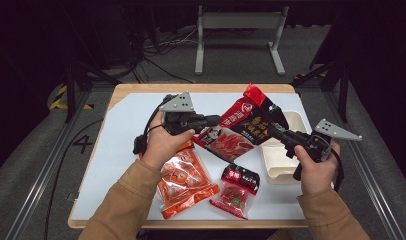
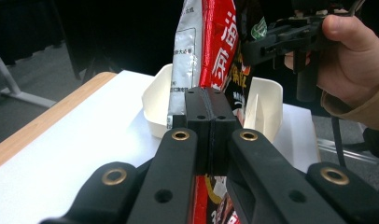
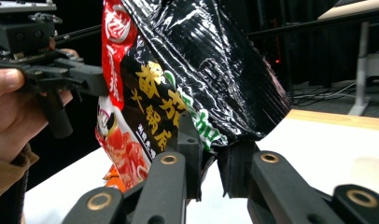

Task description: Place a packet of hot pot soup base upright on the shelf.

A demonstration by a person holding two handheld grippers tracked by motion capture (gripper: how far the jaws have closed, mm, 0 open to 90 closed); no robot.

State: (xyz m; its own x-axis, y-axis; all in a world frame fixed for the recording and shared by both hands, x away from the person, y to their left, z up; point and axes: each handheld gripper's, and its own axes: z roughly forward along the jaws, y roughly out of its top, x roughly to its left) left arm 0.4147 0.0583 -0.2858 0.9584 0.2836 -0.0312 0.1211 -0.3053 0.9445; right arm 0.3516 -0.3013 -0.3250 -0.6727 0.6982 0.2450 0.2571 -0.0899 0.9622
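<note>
Left tool (image 1: 211, 120) clamped; right tool (image 1: 272, 125) nearly closed.

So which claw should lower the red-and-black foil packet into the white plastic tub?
Probably the right claw: it sits above the white plastic tub. It grips the red-and-black foil packet, like the left claw.
</note>
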